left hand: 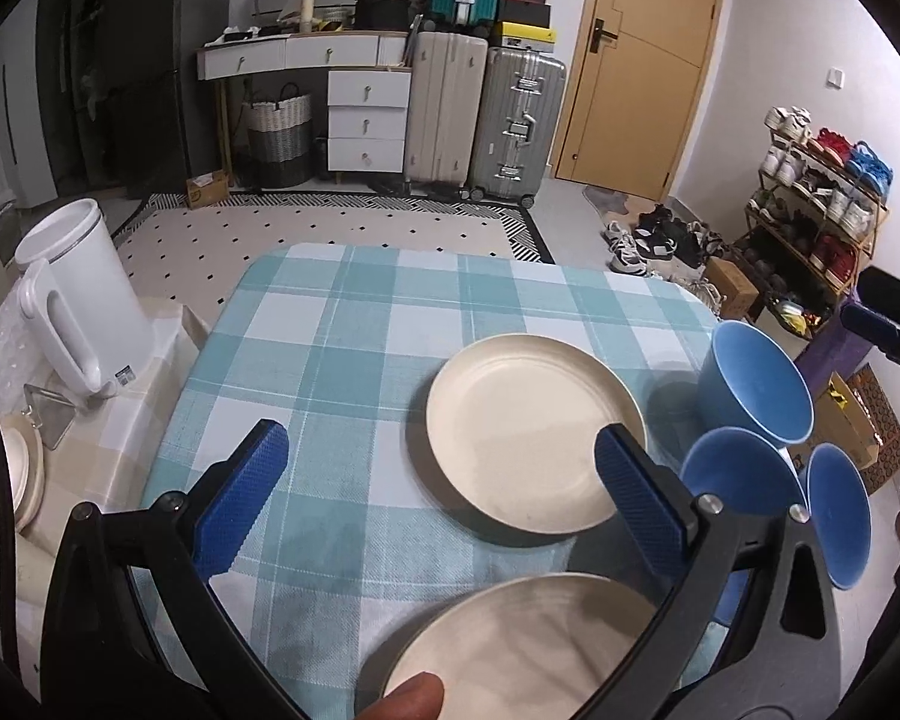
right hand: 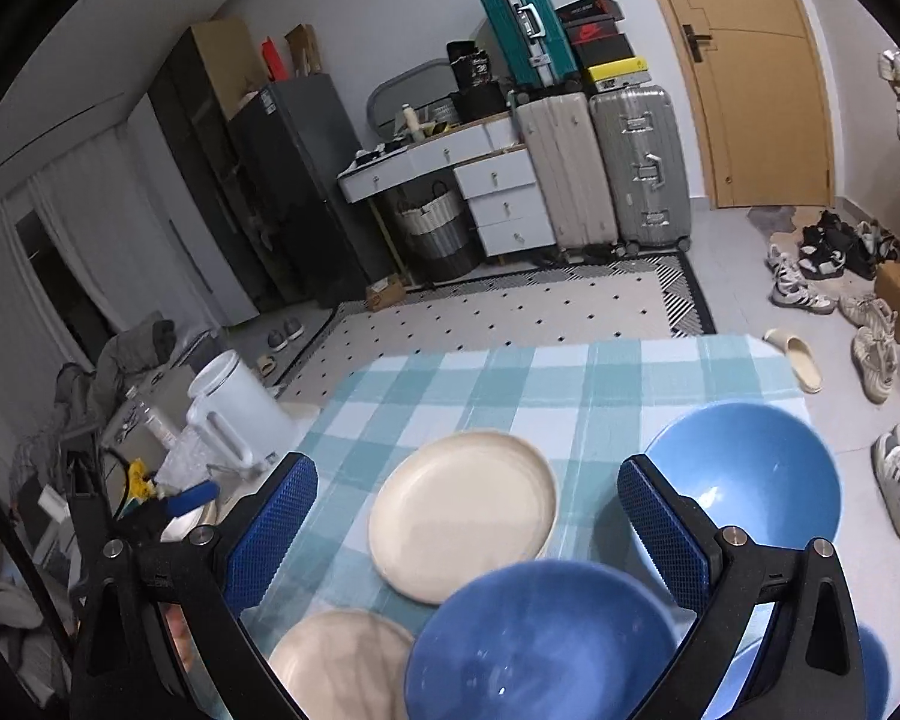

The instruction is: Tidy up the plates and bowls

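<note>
While both tools hover above the checked cloth, nothing is gripped yet, so here's the layout, nearest first.

Left gripper [left hand: 441,480]: jaws spread wide, empty, poised over the plates, probably lining up a pick.
Right gripper [right hand: 468,516]: also wide and empty, hanging above the bowls.
Near plate [left hand: 510,648]: cream, at the table's near edge, under the left tool.
Near bowl [right hand: 540,642]: dark blue, just beside that plate.
Far plate [left hand: 534,432]: cream, mid-table, lying apart and unstacked.
Far bowl [right hand: 750,480]: lighter blue, near the right edge.
Table [left hand: 330,330]: far half bare, room for stacks.
Jug [left hand: 84,294]: white, off to the left, not involved.
</note>
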`<action>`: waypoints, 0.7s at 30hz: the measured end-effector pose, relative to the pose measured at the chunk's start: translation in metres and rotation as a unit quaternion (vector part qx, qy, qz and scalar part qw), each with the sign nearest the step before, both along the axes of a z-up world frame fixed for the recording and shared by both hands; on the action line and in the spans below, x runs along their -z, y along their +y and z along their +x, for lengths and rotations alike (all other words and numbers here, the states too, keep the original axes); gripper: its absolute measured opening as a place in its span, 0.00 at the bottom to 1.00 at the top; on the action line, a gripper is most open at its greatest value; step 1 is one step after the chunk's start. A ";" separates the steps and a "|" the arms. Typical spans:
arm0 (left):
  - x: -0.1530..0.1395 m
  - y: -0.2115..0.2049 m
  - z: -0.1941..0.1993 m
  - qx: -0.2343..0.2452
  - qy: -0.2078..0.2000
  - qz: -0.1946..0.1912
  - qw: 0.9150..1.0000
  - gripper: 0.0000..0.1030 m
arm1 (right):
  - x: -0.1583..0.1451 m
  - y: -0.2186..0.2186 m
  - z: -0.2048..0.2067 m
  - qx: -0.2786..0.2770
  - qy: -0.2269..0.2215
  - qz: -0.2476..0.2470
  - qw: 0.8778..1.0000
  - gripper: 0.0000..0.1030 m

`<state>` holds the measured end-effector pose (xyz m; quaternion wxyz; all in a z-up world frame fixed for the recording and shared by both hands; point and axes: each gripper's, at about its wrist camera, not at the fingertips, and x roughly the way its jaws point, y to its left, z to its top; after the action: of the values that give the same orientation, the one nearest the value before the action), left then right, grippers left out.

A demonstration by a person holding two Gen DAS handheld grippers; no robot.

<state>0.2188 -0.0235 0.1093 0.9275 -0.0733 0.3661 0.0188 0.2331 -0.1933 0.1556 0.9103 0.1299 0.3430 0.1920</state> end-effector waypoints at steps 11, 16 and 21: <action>0.030 0.012 0.035 -0.011 0.033 0.004 0.999 0.99 | 0.014 0.017 0.064 -0.044 0.055 -0.060 0.996 0.99; 0.053 0.016 0.049 -0.017 0.053 0.004 0.998 0.99 | 0.047 0.027 0.087 -0.055 0.102 -0.072 0.991 0.99; 0.077 0.017 0.061 -0.016 0.074 -0.003 0.997 0.99 | 0.073 0.043 0.102 -0.078 0.130 -0.100 0.983 0.96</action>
<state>0.2798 -0.0068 0.0328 0.8974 -0.0800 0.4323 0.0377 0.3347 -0.1505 0.0830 0.8484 0.0349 0.4851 0.2090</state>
